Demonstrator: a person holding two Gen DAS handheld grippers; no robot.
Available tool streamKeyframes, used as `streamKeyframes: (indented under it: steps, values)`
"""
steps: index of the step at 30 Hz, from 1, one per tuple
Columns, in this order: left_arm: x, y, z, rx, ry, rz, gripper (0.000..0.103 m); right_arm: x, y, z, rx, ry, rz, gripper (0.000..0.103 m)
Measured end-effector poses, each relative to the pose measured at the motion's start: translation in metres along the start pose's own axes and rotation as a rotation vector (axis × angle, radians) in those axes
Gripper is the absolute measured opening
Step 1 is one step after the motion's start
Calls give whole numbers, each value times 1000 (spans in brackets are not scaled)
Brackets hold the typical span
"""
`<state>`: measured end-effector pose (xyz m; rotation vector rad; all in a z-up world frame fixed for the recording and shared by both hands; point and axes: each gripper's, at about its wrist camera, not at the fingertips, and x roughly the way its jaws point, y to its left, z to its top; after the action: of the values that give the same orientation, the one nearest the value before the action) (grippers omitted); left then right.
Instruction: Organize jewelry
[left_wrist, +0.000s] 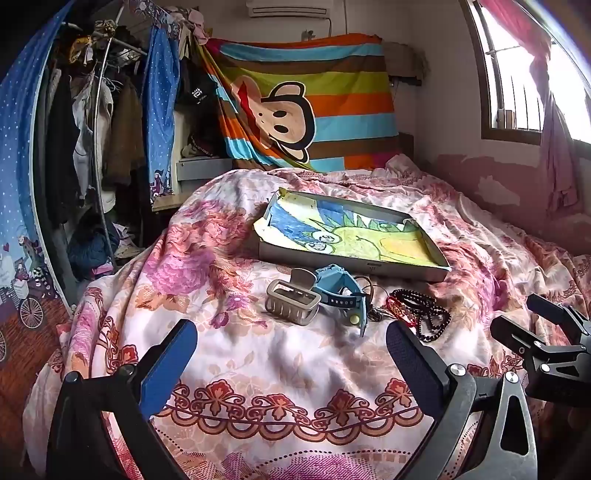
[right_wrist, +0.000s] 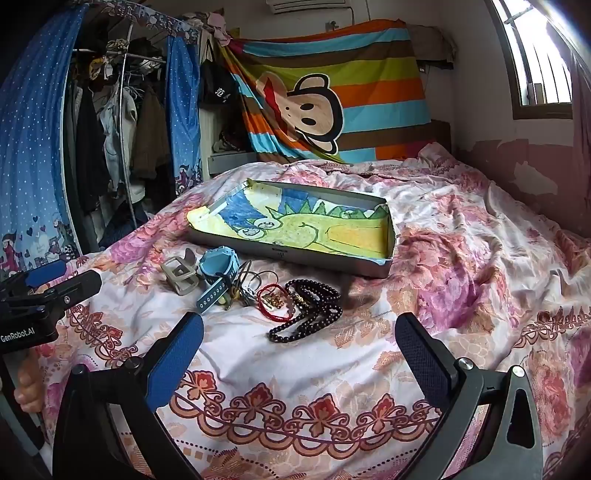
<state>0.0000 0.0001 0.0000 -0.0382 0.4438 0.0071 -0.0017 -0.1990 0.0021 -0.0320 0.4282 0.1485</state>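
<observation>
Dark beaded necklace (right_wrist: 310, 310) coiled on floral pink bedspread (right_wrist: 461, 258), just before shallow grey box lined with crayon drawing (right_wrist: 295, 229). Beside it, toward the wardrobe: red cord bracelet (right_wrist: 273, 295), blue wristwatch (right_wrist: 216, 275), beige hair claw (right_wrist: 179, 275). Left gripper (left_wrist: 291, 354) and right gripper (right_wrist: 299, 345) both spread wide, holding nothing, short of the beads.

Left tool (left_wrist: 291, 354): black frame w/ triangular cut-outs, silver round screw heads at the pivots, fingers (left_wrist: 168, 365) faced w/ blue pads. Right tool (right_wrist: 299, 347): same build, black arms, silver screws, blue textured pads (right_wrist: 421, 358). In the right wrist view the left tool's black body carries white "GenRobot.AI" lettering, w/ bare skin of the left hand (right_wrist: 27, 387) below it.
</observation>
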Motion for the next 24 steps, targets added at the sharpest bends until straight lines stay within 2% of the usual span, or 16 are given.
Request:
streamKeyframes:
  steps: [24]
  values:
    - [-1,-1,-1,7,2,-1,103,-1,-1,0,4,0,2,102]
